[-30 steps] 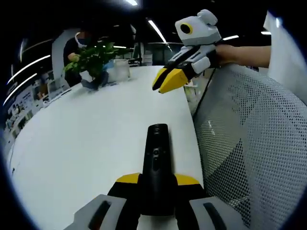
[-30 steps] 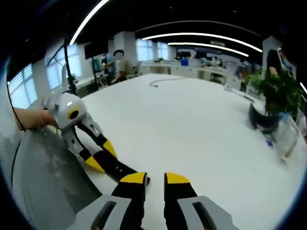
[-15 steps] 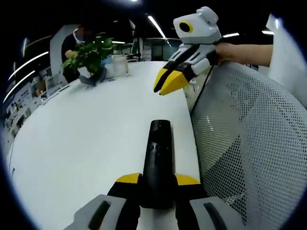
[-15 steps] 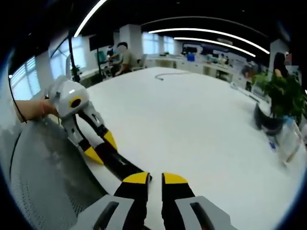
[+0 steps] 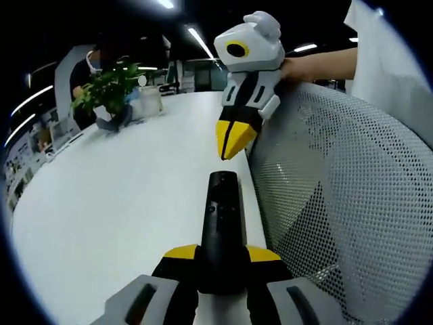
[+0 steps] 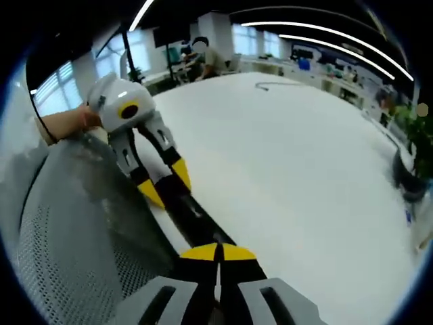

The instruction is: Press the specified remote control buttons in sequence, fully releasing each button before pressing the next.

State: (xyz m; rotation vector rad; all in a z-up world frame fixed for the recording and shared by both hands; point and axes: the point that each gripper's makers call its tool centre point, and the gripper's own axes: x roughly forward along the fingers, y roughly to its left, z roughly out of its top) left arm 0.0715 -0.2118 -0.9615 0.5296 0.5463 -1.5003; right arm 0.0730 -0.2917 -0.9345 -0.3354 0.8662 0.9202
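A potted plant [image 5: 108,91] stands at the far left of the white surface [image 5: 122,203], its pot holding green leaves; just right of it is a clear container [image 5: 150,100] whose contents cannot be made out. In the right gripper view the plant [image 6: 414,145] sits at the far right edge.

The left hand-held gripper [image 5: 220,261] has its yellow-tipped jaws clamped on the near end of the black remote control [image 5: 222,223], which points away over the surface near its right edge. The right hand-held gripper [image 5: 232,139] comes in from above with its jaws pressed together, tips just above the remote's far end; whether they touch it cannot be told. In the right gripper view the same closed tips [image 6: 218,252] lie over the remote [image 6: 196,217], with the left hand-held gripper [image 6: 162,183] beyond.

A white mesh chair back [image 5: 338,203] rises close on the right, crowding the edge of the surface.
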